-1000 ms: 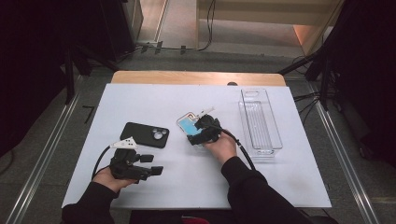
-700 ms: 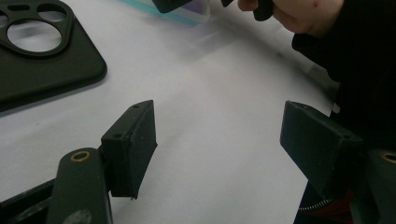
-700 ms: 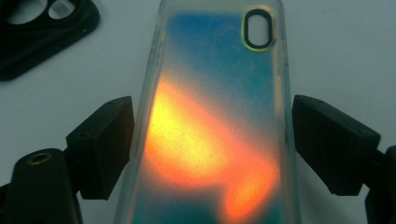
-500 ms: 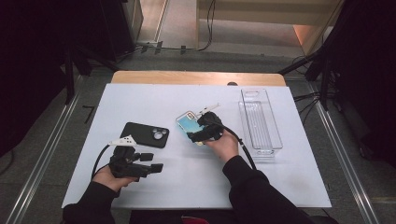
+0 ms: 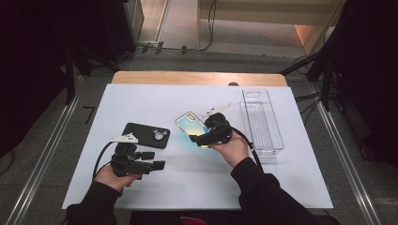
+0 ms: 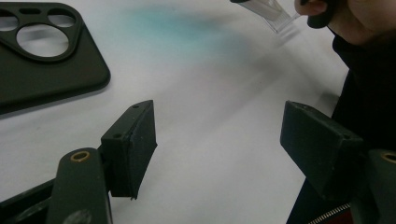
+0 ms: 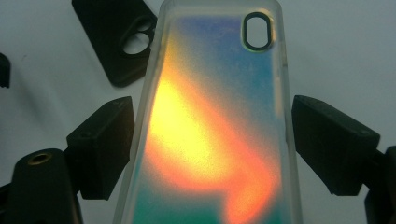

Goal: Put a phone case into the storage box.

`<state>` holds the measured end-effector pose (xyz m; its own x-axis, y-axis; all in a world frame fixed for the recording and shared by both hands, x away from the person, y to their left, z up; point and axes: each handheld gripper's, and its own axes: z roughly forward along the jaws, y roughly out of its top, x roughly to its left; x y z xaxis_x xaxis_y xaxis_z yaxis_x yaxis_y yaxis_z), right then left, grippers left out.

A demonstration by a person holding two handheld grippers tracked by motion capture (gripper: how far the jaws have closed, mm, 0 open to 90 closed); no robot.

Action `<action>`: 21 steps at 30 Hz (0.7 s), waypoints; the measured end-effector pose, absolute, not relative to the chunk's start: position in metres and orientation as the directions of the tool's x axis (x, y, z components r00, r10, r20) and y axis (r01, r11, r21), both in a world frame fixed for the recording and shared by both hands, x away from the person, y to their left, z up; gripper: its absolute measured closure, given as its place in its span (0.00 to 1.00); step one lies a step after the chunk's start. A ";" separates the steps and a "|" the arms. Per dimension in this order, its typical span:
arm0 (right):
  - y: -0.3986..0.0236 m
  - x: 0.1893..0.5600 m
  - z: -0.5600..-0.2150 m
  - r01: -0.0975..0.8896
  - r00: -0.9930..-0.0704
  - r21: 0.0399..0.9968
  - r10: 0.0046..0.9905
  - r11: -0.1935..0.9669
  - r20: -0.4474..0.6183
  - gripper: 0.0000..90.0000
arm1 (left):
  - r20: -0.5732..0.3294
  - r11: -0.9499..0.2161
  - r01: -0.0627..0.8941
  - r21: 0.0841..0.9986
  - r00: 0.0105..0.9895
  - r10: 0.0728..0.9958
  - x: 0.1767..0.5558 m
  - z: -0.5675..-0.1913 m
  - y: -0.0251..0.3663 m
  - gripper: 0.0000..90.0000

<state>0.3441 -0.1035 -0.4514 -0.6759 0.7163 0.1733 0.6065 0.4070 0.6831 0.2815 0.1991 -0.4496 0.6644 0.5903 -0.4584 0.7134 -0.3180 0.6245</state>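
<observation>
I can read no brand, label or writing on anything here; the iridescent phone case (image 7: 215, 126) shows only colour, yellow-orange running into blue and teal, with an oval camera cutout near its far end. The black phone case (image 5: 146, 135) is plain too, with round lens holes.

My right gripper (image 5: 202, 139) has its jaws closed on the long sides of the iridescent phone case, one pad on each clear edge, and holds it off the bench (image 5: 141, 101) near the centre, tilted, its far end pointing to about 11 o'clock. Compared with a second ago, this case has come up: its low end has left the white surface and a teal glow now falls on the bench beneath it.

My left gripper (image 5: 157, 160) sits at about 7 o'clock from the bench centre, jaws well apart with nothing between them, just below the black phone case, which lies flat where it lay before. The clear tray (image 5: 263, 122) at 3 o'clock has not shifted.
</observation>
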 end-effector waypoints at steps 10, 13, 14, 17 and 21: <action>-0.111 0.315 -0.445 0.602 -0.678 0.698 0.710 0.389 0.189 0.16 | -0.468 -0.294 0.729 0.618 0.642 0.607 0.287 -0.435 0.181 0.30; -0.112 0.309 -0.445 0.604 -0.670 0.707 0.714 0.367 0.202 0.16 | -0.469 -0.287 0.733 0.617 0.635 0.614 0.292 -0.431 0.177 0.30; -0.112 0.306 -0.445 0.607 -0.662 0.709 0.722 0.359 0.201 0.16 | -0.471 -0.282 0.736 0.615 0.630 0.618 0.293 -0.430 0.176 0.30; -0.111 0.301 -0.446 0.611 -0.652 0.714 0.729 0.342 0.208 0.16 | -0.470 -0.279 0.743 0.609 0.621 0.627 0.299 -0.426 0.173 0.30; -0.110 0.297 -0.449 0.618 -0.634 0.720 0.742 0.316 0.218 0.16 | -0.469 -0.267 0.742 0.614 0.616 0.633 0.307 -0.420 0.167 0.30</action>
